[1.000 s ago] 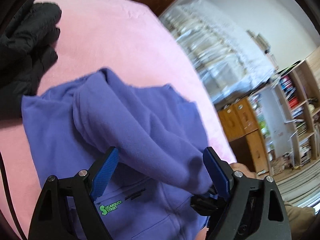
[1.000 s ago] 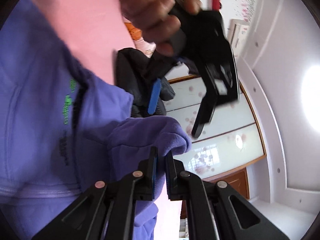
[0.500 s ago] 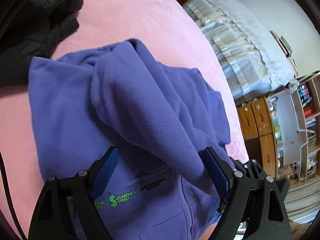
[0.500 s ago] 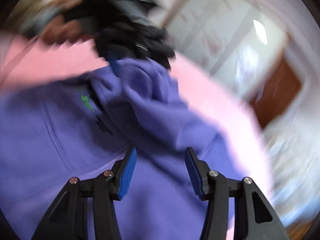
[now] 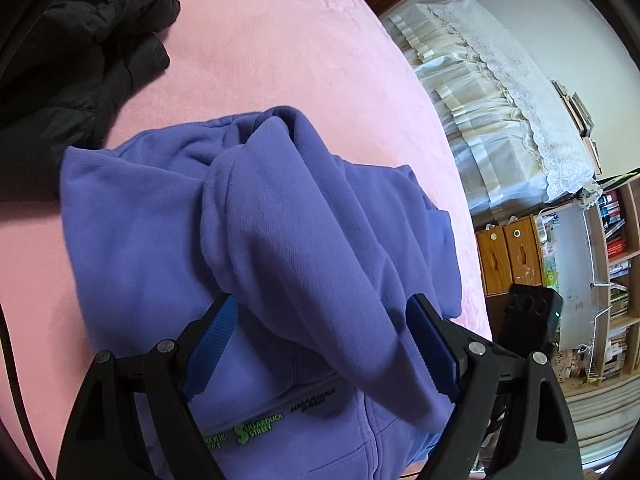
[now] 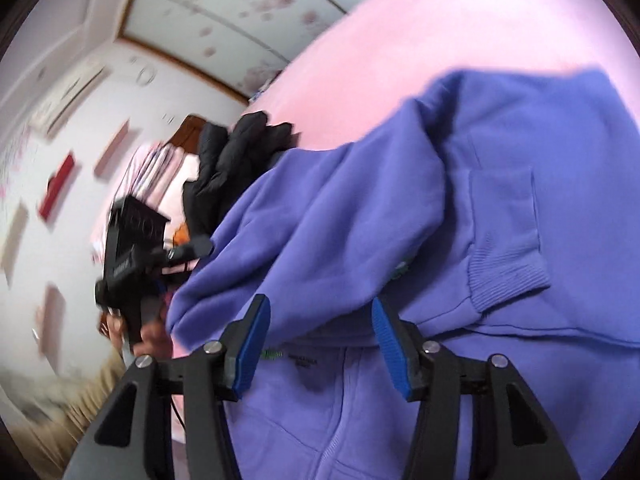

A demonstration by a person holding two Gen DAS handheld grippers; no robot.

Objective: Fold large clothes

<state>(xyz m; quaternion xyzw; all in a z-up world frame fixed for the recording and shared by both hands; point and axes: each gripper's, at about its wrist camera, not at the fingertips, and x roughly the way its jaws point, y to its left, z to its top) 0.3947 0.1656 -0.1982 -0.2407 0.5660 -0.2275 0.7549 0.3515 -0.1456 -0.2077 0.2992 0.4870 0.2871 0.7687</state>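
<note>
Item: purple zip hoodie [image 5: 132,240], laid on the pink bed cover [image 5: 280,64] with one sleeve [image 5: 304,248] folded across the front. Green and black lettering [image 5: 256,432] is seen at 6 o'clock of the left wrist view, beside the zip. A ribbed cuff [image 6: 508,276] is seen at 3 o'clock in the right wrist view.

Left gripper [image 5: 320,344]: blue fingers [image 5: 208,344] are held wide apart; the folded sleeve lies between them, and no pad is seen pressing on it.

Right gripper [image 6: 320,344]: its fingers [image 6: 252,344] have just been opening and are parted over the hoodie, the sleeve's edge seen beyond them; nothing is clamped.

Also recorded: black garment [image 5: 72,64] on the bed at 10 o'clock of the hoodie, touching its edge; white pleated curtain [image 5: 480,92] at 2 o'clock; bookshelf [image 5: 616,256] at 3 o'clock.
</note>
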